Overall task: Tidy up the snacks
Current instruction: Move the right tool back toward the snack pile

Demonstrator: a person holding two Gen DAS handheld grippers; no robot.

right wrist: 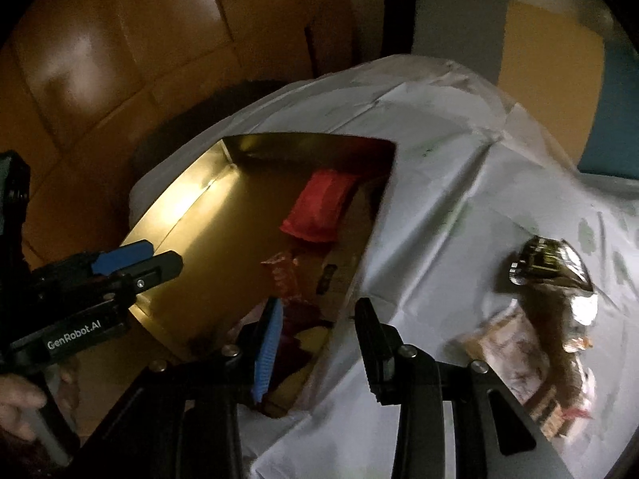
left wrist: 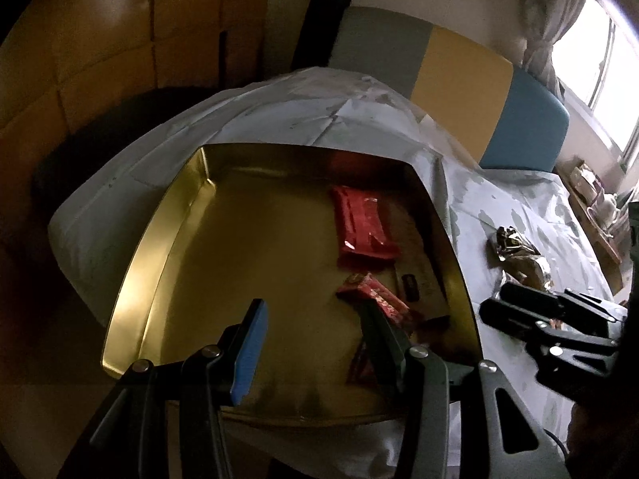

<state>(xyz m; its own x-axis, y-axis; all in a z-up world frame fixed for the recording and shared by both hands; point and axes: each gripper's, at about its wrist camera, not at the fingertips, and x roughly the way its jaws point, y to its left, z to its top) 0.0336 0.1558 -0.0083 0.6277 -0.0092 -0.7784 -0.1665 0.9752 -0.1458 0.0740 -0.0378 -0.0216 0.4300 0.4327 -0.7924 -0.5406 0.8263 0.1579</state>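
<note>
A gold tin tray [left wrist: 159,239] sat on a table under a pale cloth [left wrist: 279,111]; inside, toward its right wall, lay a red snack packet [left wrist: 365,225], flat, and nearer the cameras a second red-and-gold packet [left wrist: 375,295] just beside a dark item I could not identify; more wrappers lay at the tray's near right corner, blurred. The left gripper [left wrist: 315,331] hung over the tray's near half, jaws apart, nothing between them; its right finger stood just in front of the second packet, contact not discernible. The right gripper [right wrist: 319,343] was likewise spread wide and empty, straddling the tray's right wall: blue-padded finger [right wrist: 267,355] over the tray, the other over the cloth. Outside the tray, on the cloth to the right, lay a crumpled foil wrapper [right wrist: 547,263] and, touching it, a tan printed snack bag [right wrist: 531,363]; both well apart from the tray.
</note>
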